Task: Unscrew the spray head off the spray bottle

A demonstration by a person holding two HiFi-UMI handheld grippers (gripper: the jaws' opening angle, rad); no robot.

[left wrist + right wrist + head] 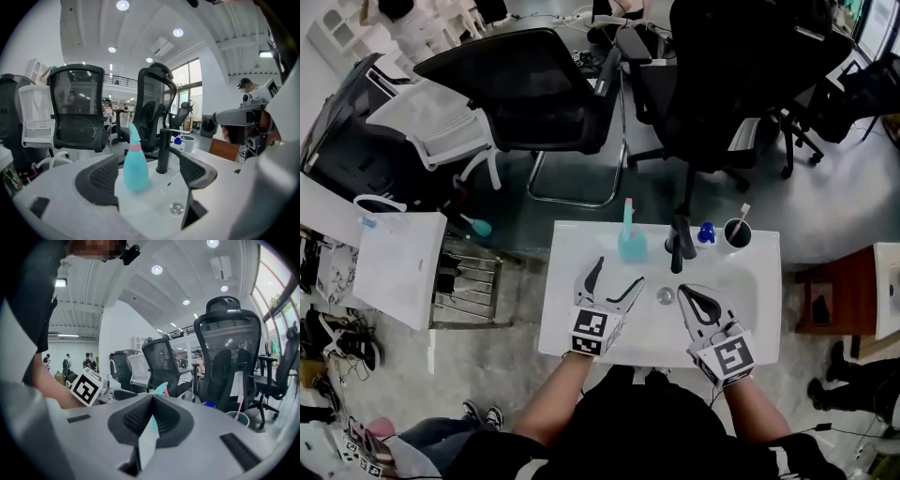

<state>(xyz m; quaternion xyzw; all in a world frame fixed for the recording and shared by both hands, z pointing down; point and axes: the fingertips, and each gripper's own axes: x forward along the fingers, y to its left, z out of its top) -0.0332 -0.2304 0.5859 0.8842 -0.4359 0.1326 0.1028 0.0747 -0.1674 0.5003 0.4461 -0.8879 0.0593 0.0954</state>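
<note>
A teal spray bottle [630, 242] with a pink collar and teal spray head stands upright at the back of the white sink [750, 309], left of the black faucet [678, 246]. My left gripper [617, 274] is open just in front of it, and nothing touches its pads. In the left gripper view the spray bottle [135, 165] stands a little beyond the spread jaws of the left gripper [150, 180]. My right gripper [684, 292] hovers over the basin near the drain [666, 295]. In its own view the right gripper [151, 420] is shut and empty, with the spray head's tip [161, 389] above the jaws.
A small blue-capped bottle [706, 232] and a cup with a toothbrush [736, 232] stand right of the faucet. Black office chairs [534, 89] crowd the floor behind the sink. A white cabinet [398, 267] is at the left, a wooden unit [834, 300] at the right.
</note>
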